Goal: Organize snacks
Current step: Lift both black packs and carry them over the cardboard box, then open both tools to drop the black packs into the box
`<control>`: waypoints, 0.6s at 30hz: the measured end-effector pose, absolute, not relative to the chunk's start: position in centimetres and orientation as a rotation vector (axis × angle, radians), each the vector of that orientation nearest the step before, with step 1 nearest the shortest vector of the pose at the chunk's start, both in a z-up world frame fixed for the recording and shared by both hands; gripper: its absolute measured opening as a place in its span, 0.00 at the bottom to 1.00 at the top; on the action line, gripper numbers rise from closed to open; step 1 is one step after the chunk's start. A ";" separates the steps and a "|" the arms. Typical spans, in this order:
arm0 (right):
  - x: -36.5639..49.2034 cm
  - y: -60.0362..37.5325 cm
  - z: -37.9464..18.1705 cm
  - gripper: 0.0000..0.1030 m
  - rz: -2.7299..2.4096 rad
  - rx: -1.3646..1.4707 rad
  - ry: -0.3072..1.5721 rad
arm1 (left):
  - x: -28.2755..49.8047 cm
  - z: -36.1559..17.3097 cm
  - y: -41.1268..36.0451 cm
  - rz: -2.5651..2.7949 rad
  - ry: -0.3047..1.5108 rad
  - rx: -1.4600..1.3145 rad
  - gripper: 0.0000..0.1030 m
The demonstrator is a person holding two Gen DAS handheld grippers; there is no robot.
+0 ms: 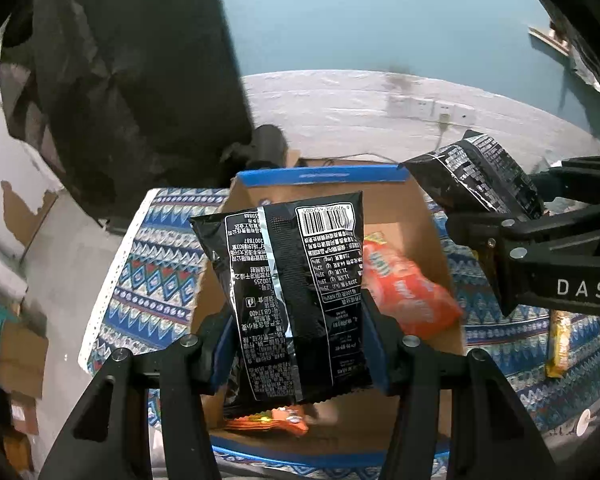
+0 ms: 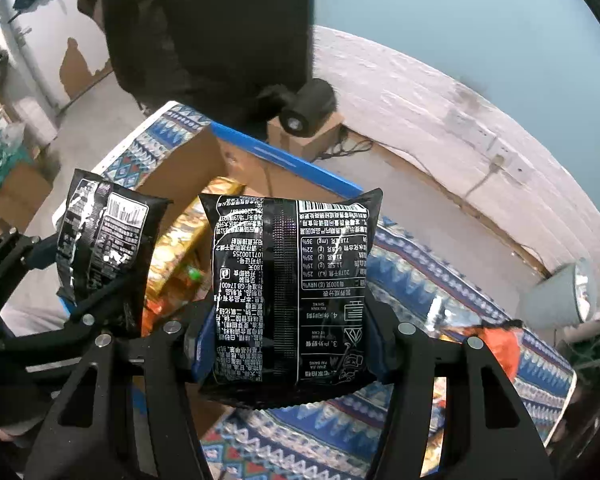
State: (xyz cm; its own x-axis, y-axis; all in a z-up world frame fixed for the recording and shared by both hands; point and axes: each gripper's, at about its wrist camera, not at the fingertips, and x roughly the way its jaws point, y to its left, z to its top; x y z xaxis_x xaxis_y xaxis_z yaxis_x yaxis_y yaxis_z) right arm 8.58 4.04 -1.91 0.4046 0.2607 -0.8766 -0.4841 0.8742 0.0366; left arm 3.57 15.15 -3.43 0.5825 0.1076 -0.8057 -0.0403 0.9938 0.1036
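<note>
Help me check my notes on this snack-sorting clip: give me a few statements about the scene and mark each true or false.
1. Each claw grips a black snack bag. True: the left claw holds one black bag and the right claw holds another black bag.
2. The cardboard box has nothing in it. False: an orange packet already lies inside.
3. The box has a blue rim. True.
4. The tablecloth is plain white. False: it carries a blue zigzag pattern.
5. The bags show their printed backs, with barcodes. True.
</note>
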 end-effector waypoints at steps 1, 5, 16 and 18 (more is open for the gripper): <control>8.8 4.5 -2.1 0.57 0.481 -0.238 1.060 | 3.7 -3.7 15.6 0.095 0.952 0.072 0.54; 9.4 6.3 -3.3 0.57 0.496 -0.246 1.084 | 4.1 -4.6 16.9 0.125 0.974 0.059 0.54; 10.3 9.0 -4.3 0.58 0.552 -0.237 1.110 | 4.6 -6.4 19.6 0.192 1.037 0.013 0.54; 10.2 9.0 -4.1 0.59 0.562 -0.233 1.102 | 4.7 -6.4 19.7 0.201 1.046 0.000 0.55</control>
